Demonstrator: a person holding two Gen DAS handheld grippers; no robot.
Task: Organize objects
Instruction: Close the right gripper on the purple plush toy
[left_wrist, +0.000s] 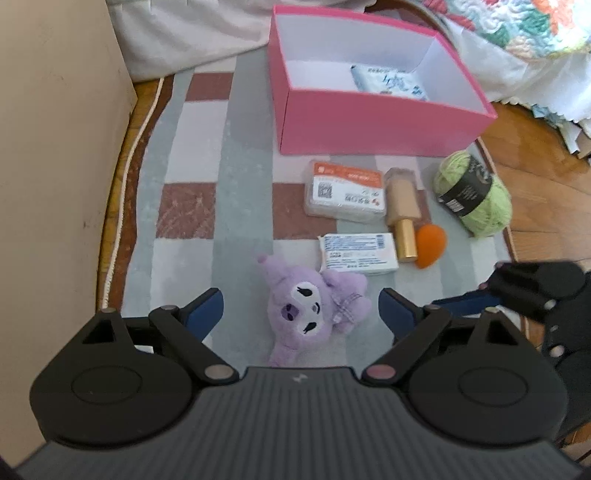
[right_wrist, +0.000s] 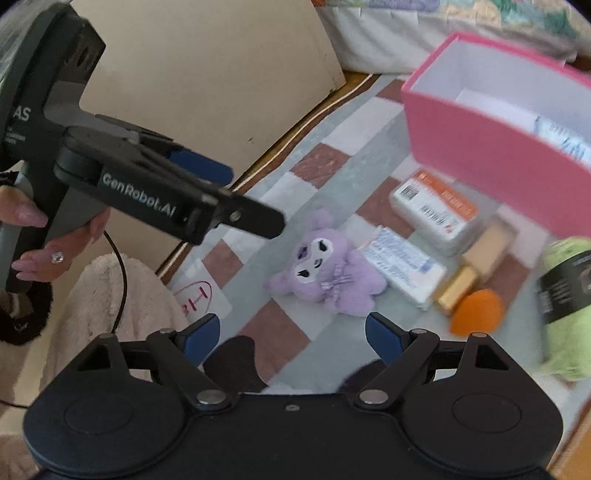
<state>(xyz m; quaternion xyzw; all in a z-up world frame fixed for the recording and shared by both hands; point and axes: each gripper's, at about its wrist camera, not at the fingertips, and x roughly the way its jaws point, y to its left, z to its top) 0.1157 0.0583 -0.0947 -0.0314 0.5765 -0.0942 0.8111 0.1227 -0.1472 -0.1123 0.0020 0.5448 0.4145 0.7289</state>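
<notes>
A purple plush toy (left_wrist: 314, 310) lies on the checked rug (left_wrist: 207, 155), between the open fingers of my left gripper (left_wrist: 301, 314), which hovers above it. It also shows in the right wrist view (right_wrist: 328, 273). My right gripper (right_wrist: 291, 338) is open and empty, held above the rug's near edge. A pink box (left_wrist: 369, 125) stands behind, with a white packet (left_wrist: 388, 81) inside. In front of it lie an orange-labelled case (left_wrist: 345, 190), a white carton (left_wrist: 358, 253), a beige bottle with a gold cap (left_wrist: 400, 214), an orange sponge (left_wrist: 430, 240) and green yarn (left_wrist: 472, 192).
A beige cabinet wall (left_wrist: 55, 147) rises to the left of the rug. White bedding (left_wrist: 184, 33) and a patterned quilt (left_wrist: 524, 26) hang behind the box. Wooden floor (left_wrist: 546, 192) lies to the right. A fluffy cream cloth (right_wrist: 110, 302) sits near the left hand.
</notes>
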